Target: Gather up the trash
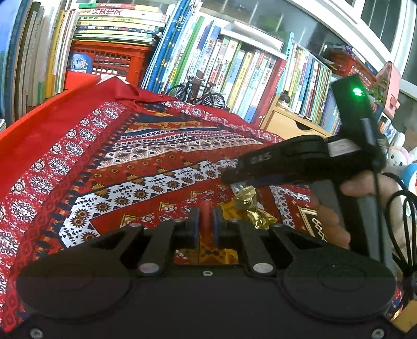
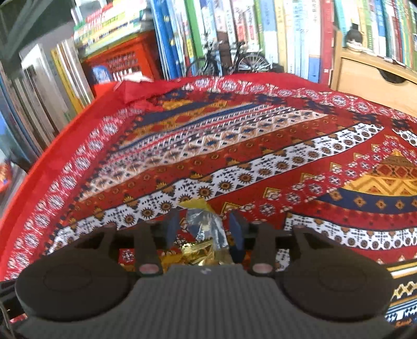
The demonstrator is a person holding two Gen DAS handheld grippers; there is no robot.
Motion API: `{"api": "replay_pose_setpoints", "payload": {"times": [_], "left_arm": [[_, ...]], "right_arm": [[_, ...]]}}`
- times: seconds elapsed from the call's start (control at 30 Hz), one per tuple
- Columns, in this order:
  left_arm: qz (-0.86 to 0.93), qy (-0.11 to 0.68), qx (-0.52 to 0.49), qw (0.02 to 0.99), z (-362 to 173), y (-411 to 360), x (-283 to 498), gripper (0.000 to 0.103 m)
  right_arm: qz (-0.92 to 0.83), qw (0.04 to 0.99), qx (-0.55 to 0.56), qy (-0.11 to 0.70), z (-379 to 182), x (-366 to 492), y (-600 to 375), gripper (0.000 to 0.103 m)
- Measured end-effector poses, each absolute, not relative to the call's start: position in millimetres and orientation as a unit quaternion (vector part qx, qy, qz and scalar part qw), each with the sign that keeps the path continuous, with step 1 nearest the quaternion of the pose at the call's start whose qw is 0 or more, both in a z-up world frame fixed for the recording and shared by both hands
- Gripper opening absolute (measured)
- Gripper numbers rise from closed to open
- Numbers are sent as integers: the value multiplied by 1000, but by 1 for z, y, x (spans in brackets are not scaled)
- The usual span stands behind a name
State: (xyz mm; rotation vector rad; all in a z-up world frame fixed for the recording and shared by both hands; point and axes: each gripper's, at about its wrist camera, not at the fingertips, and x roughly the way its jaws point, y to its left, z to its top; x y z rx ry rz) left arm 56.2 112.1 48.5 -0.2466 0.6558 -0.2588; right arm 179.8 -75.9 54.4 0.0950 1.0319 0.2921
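We see both views evenly lit by soft daylight, with pale glare on the windows at the upper right of the left view. The fisheye bends the books and the tablecloth at the edges. The right view is smeared, worst along its left side.

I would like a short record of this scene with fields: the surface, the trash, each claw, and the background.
surface: patterned red tablecloth
trash: crumpled gold and clear foil wrappers, lying on the cloth
right claw: open, the blue pads on either side of the wrappers, not closed on them
left claw: pads nearly together with only cloth showing between them; the wrappers lie just to its right
background: rows of books, a red plastic crate, a small model bicycle, a wooden drawer box
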Motion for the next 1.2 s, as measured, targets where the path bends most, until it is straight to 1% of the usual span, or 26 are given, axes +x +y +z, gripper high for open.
{"api": "replay_pose_setpoints", "payload": {"times": [0.03, 0.1, 0.13, 0.27, 0.47, 0.6, 0.63, 0.7, 0.73, 0.8, 0.93, 1.0, 1.03, 1.07, 1.1, 1.13, 1.2], "left_arm": [[-127, 321, -120, 931, 48, 112, 56, 10], [-128, 321, -118, 931, 48, 111, 56, 10], [-129, 320, -117, 931, 49, 111, 56, 10], [-130, 318, -119, 931, 50, 111, 54, 10], [-133, 316, -119, 932, 53, 110, 50, 10], [-134, 317, -117, 932, 53, 109, 50, 10], [-133, 317, -117, 932, 53, 109, 49, 10], [-133, 317, -117, 932, 52, 109, 49, 10], [-132, 318, -116, 932, 52, 109, 49, 10], [-132, 319, -116, 931, 51, 111, 49, 10], [-129, 320, -120, 931, 49, 115, 51, 10], [-127, 319, -124, 931, 48, 116, 51, 10], [-127, 319, -127, 931, 48, 116, 52, 10], [-127, 318, -129, 931, 48, 117, 51, 10], [-128, 318, -129, 930, 47, 117, 51, 10], [-129, 318, -128, 930, 47, 117, 51, 10], [-131, 317, -126, 931, 48, 116, 51, 10]], "right_arm": [[132, 856, 41, 498, 52, 180, -73, 22], [120, 855, 42, 502, 52, 179, -73, 19], [119, 857, 46, 499, 54, 178, -76, 15], [111, 866, 71, 482, 70, 170, -95, 12], [115, 876, 78, 463, 94, 154, -117, 12], [140, 868, 61, 472, 93, 142, -111, 14], [145, 868, 47, 472, 90, 139, -107, 20], [147, 875, 17, 461, 86, 136, -98, 39], [144, 881, 8, 450, 85, 134, -96, 60], [150, 891, -6, 429, 85, 133, -94, 86], [204, 880, -61, 425, 81, 120, -81, 86], [208, 874, -103, 427, 73, 116, -69, 80], [201, 871, -114, 434, 67, 116, -65, 60], [195, 866, -113, 447, 62, 119, -63, 24], [184, 861, -105, 462, 58, 121, -63, 27], [174, 865, -87, 462, 58, 122, -66, 25], [173, 879, -65, 440, 68, 118, -74, 25]]}}
